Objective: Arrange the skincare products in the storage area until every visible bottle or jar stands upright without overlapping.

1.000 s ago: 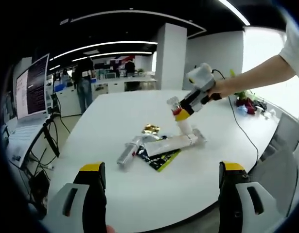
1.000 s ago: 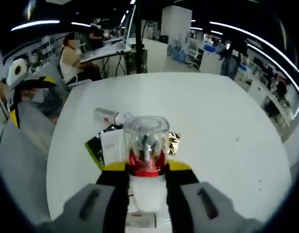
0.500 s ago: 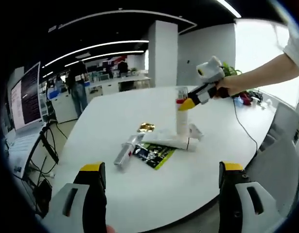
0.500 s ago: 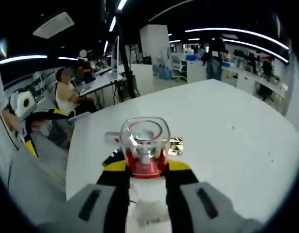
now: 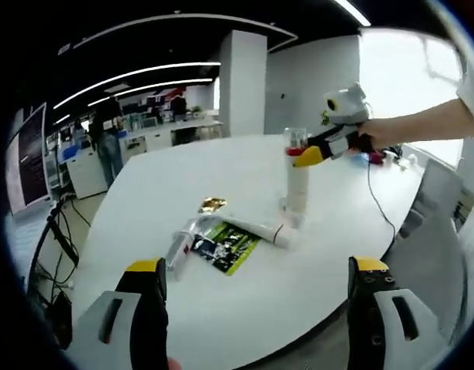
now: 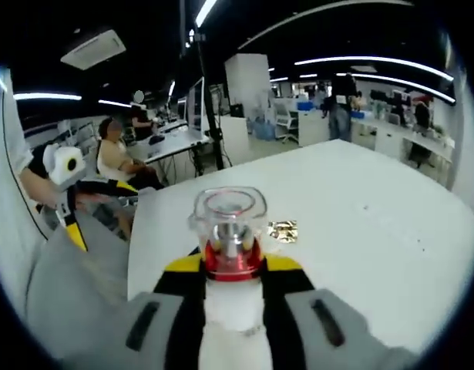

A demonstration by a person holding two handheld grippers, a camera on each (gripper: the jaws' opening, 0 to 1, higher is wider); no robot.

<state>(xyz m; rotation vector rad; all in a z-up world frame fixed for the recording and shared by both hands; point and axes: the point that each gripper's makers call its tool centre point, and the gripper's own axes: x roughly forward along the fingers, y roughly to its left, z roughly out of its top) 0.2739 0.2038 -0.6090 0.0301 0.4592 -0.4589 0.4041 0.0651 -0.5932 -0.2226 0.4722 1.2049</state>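
Observation:
A white bottle with a red collar and clear cap stands upright on the white table, with my right gripper shut on its neck. In the right gripper view the same bottle rises between the jaws of my right gripper. Beside its base a white tube lies flat. A second small tube lies to the left, next to a green-black sachet. My left gripper hangs open near the table's front edge, holding nothing.
A gold foil packet lies behind the pile and shows again as a gold foil packet. A cable runs over the right of the table. Desks, monitors and people stand beyond the table. My left gripper shows at the left.
The right gripper has swung the bottle from a tilt to upright and brought it down beside the lying tube. The left gripper's view has shifted; its jaws stay open.

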